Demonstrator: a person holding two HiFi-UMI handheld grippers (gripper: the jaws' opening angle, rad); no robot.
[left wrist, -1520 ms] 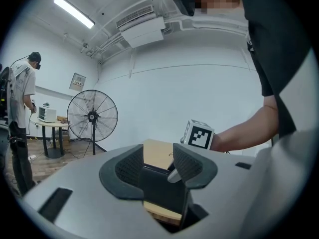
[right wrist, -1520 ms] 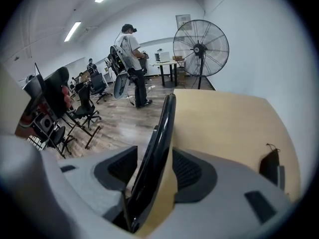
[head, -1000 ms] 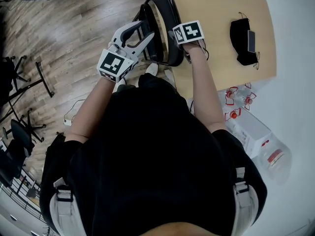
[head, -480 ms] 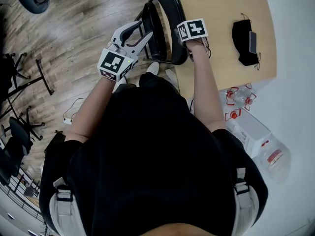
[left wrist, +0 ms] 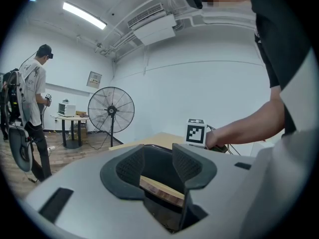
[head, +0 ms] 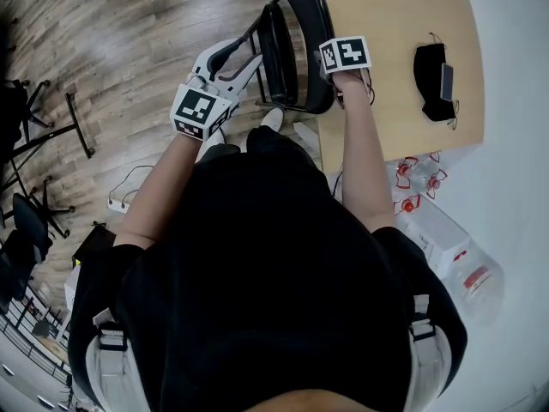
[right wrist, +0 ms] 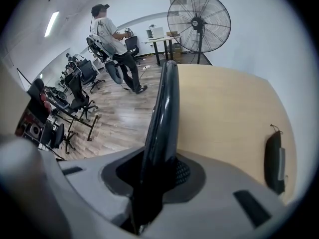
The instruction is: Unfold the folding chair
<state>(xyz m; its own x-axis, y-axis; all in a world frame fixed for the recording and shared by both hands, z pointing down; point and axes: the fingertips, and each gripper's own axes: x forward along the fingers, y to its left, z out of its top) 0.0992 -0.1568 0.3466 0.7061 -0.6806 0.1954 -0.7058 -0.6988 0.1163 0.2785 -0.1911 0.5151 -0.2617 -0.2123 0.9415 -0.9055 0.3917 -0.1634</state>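
Observation:
The black folding chair (head: 296,45) stands folded against the edge of the beige table (head: 386,24). My right gripper (head: 339,77) points steeply down under its marker cube. It is shut on the glossy black backrest rim (right wrist: 166,103), which runs up between the jaws of the right gripper (right wrist: 154,183). My left gripper (head: 247,58) reaches in level from the left. Its jaws are closing tight on the seat's wood-cored edge (left wrist: 159,189), which sits between the pads of the left gripper (left wrist: 162,171).
A black pouch with a phone (head: 433,71) lies on the table. Water bottles (head: 416,178) stand on the floor at the right. Office chair bases (head: 51,136) and a power strip (head: 116,204) are at the left. A standing fan (right wrist: 199,21) and a person (right wrist: 112,39) are further off.
My left gripper has drawn leftward with the seat edge, and the gap between seat and backrest looks slightly wider. The right hand has stayed on the backrest.

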